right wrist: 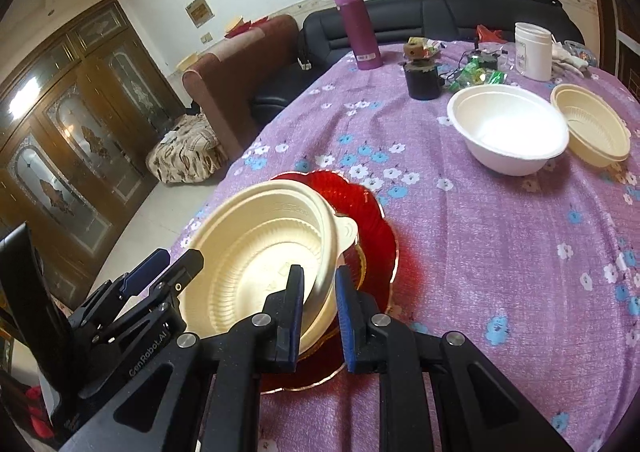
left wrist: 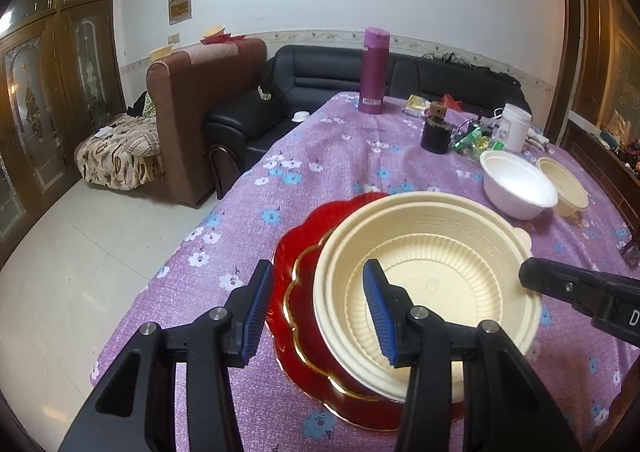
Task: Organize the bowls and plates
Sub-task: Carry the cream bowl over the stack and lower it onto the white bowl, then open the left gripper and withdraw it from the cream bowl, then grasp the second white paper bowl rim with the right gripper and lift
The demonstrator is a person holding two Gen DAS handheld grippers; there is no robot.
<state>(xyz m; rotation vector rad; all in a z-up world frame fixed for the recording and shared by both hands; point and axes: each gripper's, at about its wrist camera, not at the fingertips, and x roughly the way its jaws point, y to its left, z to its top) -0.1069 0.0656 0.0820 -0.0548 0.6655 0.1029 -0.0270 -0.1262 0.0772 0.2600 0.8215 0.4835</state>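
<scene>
A cream ribbed plastic bowl (left wrist: 432, 284) sits tilted on a red scalloped plate (left wrist: 296, 252) with gold trim, on the purple floral tablecloth. My left gripper (left wrist: 318, 280) is open and straddles the bowl's near-left rim, one finger inside, one outside. My right gripper (right wrist: 318, 284) straddles the bowl's (right wrist: 256, 252) right rim with a narrow gap; the rim sits between the blue pads and the bowl looks lifted on that side above the red plate (right wrist: 376, 228). A white bowl (right wrist: 508, 128) and a smaller cream bowl (right wrist: 592, 128) stand farther right.
At the table's far end stand a magenta flask (left wrist: 374, 72), a dark jar (left wrist: 436, 132), green wrappers (left wrist: 474, 138) and a white tub (left wrist: 516, 126). A black sofa (left wrist: 320, 80) and brown armchair (left wrist: 192, 100) lie beyond the table's left edge.
</scene>
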